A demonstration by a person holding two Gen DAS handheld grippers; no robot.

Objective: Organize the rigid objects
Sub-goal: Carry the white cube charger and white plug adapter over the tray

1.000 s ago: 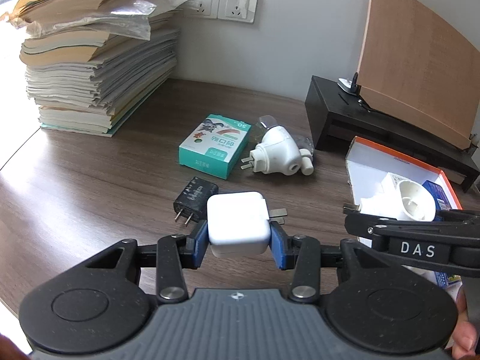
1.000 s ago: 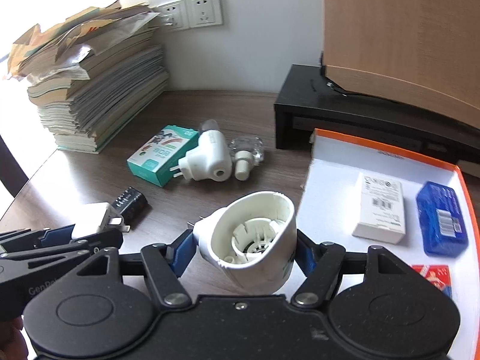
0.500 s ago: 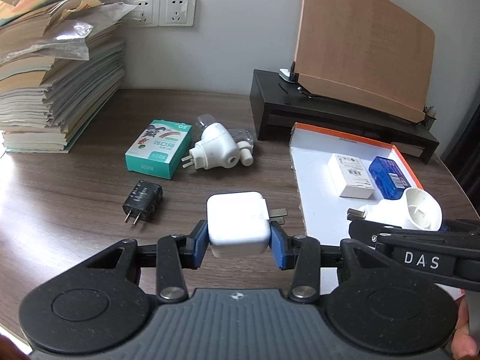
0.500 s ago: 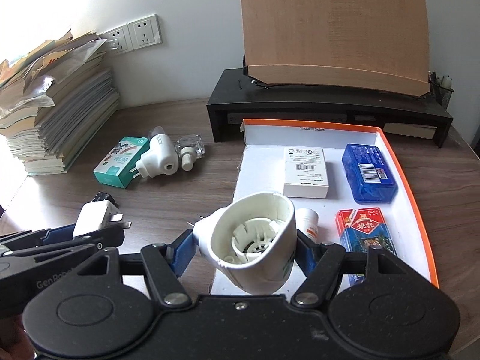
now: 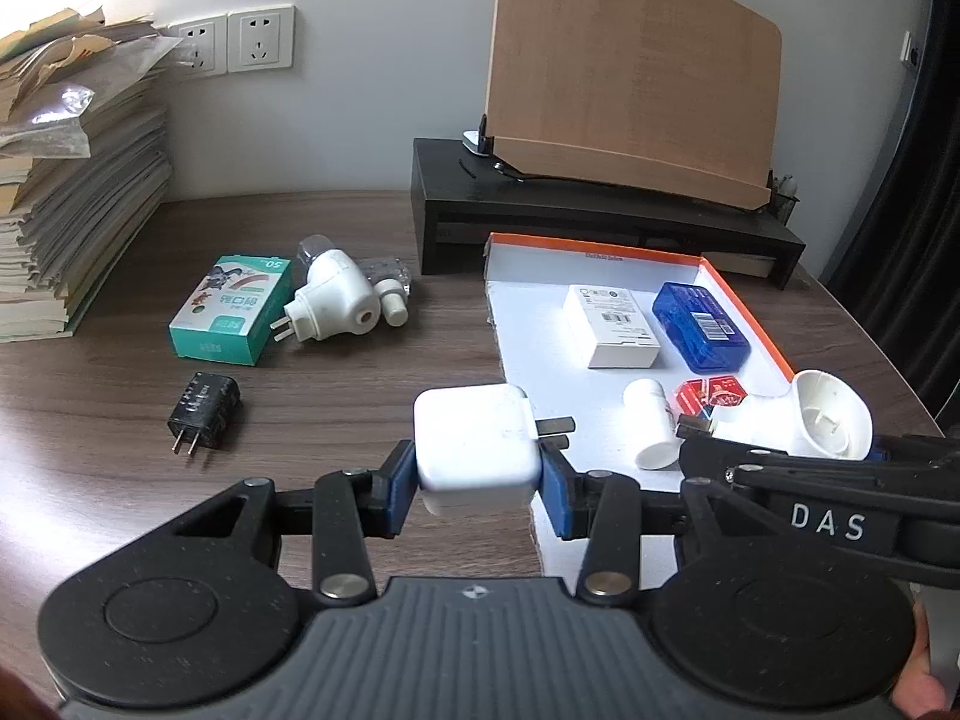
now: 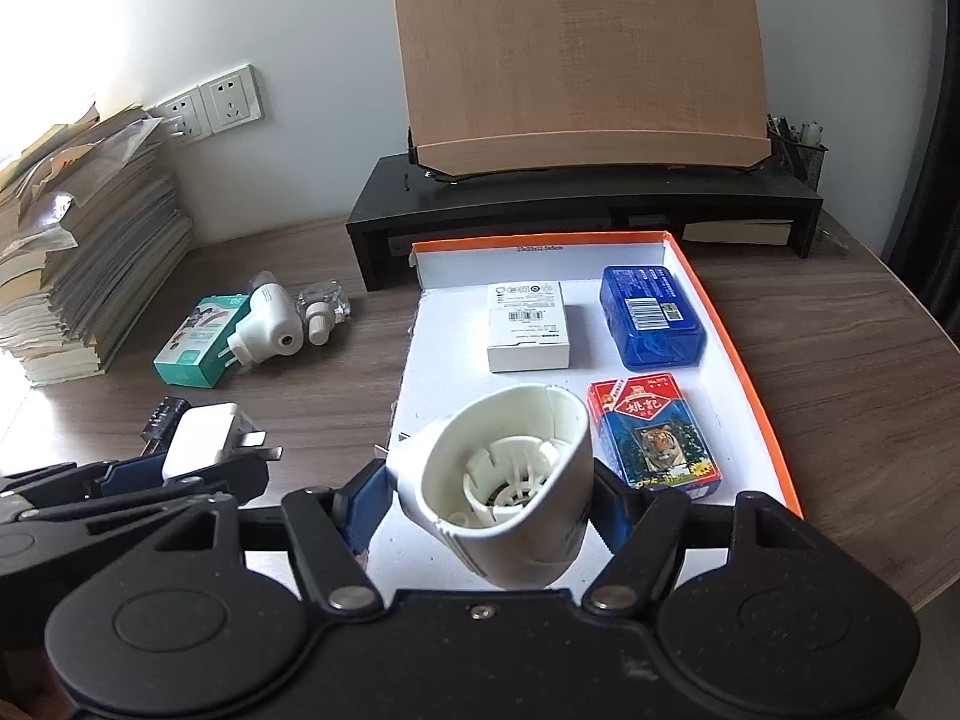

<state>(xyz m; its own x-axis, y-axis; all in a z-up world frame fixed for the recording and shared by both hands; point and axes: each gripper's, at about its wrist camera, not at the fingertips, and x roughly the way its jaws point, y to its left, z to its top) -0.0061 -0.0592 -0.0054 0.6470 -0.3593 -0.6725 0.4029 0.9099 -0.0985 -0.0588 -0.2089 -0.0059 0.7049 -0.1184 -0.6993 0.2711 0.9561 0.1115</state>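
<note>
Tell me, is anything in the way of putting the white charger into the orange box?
Nothing visible blocks it. The left gripper holds the white charger at the near edge of the orange box, and bare white floor lies just ahead, beside the small white bottle.

Bright daylight from the upper left in both views, washing the wall [image 5: 372,120] near-white there and overexposing the paper stack [image 6: 72,252]. Pale glare across the left of the counter [image 5: 72,468]. Soft, short shadows under the small objects, falling rightward. Sharp focus mid-frame, slight softness up close. Strong fisheye bending at the edges, with dark vignetted corners. Far right dim by a dark curtain [image 5: 900,180].
</note>
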